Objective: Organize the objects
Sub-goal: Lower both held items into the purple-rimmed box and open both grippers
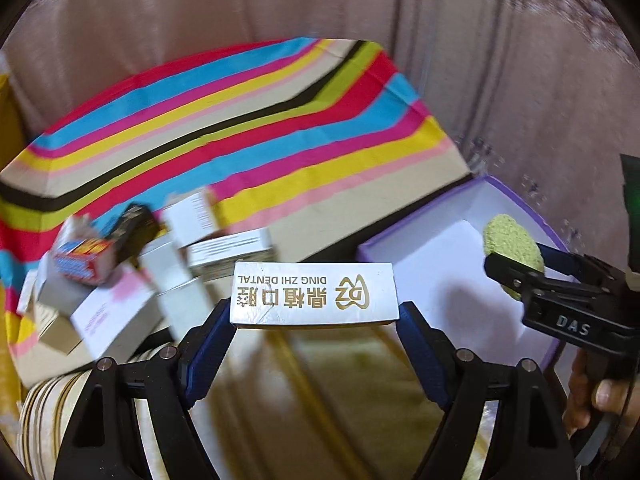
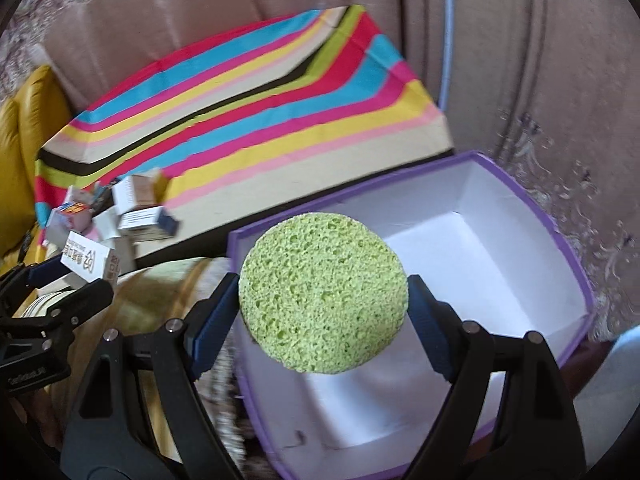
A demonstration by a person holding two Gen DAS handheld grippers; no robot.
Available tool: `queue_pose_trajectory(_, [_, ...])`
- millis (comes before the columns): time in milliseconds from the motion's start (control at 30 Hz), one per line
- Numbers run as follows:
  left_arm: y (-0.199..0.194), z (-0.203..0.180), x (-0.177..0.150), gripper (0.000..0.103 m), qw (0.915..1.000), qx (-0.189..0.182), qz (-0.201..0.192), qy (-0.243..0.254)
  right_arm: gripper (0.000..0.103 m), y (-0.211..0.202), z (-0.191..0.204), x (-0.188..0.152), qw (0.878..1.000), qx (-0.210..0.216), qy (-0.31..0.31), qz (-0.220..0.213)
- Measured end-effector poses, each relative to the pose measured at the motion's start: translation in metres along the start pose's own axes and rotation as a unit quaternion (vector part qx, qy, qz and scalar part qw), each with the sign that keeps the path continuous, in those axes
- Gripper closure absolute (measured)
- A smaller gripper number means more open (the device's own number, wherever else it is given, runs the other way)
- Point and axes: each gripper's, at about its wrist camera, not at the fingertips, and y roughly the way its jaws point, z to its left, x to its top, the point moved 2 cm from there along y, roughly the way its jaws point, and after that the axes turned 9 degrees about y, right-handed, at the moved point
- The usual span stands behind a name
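Our left gripper's (image 1: 314, 320) blue fingers (image 1: 211, 344) squeeze a white box with gold letters (image 1: 314, 295), one finger on each short end. The box hangs in the air above a soft cream and gold blanket (image 1: 320, 392). The gold words on it look upside down to us.

To the far left in the left wrist view we see a pile of little boxes (image 1: 116, 280). They lie all mixed up, some flat and some tipped. One has red and blue on it, one is dark, and most are white. The pile is blurry, so we cannot read them. They sit at the edge of a big stripy cloth (image 1: 240, 128) with red, blue, pink, yellow, black and green lines. Behind the cloth is a pinkish brown curtain (image 1: 200, 8).

More to the right is an open white box with a purple rim (image 2: 576, 272). It stands just beside the stripy cloth. We see only a few tiny dark bits on its white floor.

Our right gripper (image 2: 323, 312) hugs a round green sponge (image 2: 322, 290) full of little holes. One blue finger (image 2: 426, 320) presses on each side of it. The sponge is up in the air, over the near left part of the purple box, not touching it.

At the far right of the left wrist view we spot the right gripper from the side, with a bit of a hand (image 1: 600, 392) under it.
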Motion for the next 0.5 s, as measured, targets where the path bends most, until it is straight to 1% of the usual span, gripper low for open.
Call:
queue_pose_trajectory(267, [0.016, -0.041, 0.018, 0.021, 0.9985, -0.038, 0.0, 0.039, 0.019, 0.003, -0.05, 0.005, 0.999, -0.033, 0.039, -0.002])
queue_pose_trajectory(500, [0.023, -0.063, 0.026, 0.019, 0.9951, -0.077, -0.003, 0.062, 0.019, 0.006, -0.069, 0.005, 0.997, -0.045, 0.055, -0.001])
